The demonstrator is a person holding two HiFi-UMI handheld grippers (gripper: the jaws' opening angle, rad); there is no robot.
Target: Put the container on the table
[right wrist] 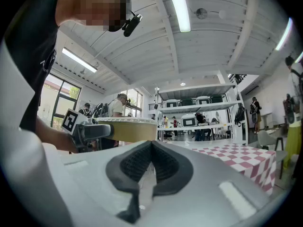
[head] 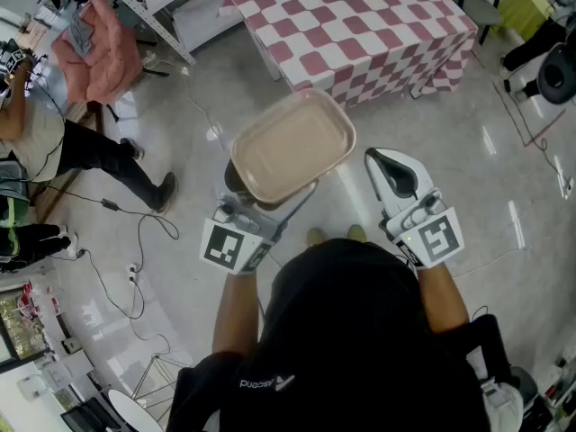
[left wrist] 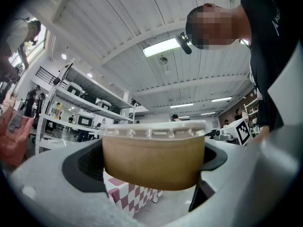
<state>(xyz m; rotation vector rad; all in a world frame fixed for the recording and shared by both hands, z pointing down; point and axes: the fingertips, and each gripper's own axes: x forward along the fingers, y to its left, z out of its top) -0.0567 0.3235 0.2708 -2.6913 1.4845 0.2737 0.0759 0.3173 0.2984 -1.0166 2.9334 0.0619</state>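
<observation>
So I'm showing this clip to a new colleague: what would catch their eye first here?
The tan lidded container fills the middle of the head view, carried above the floor in the fingers of the left gripper. Beyond it, at the top, stands the table under a red-and-white checked cloth. The right gripper hangs to the container's right, shut and empty.

Head view looks down; all views share table (head: 360,25) (left wrist: 129,197) (right wrist: 251,156).

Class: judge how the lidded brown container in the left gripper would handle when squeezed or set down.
Probably light: the container is held level by one end in the left gripper. Its paper-like wall likely dents under squeezing. Wide and shallow, it should sit without tipping.
</observation>
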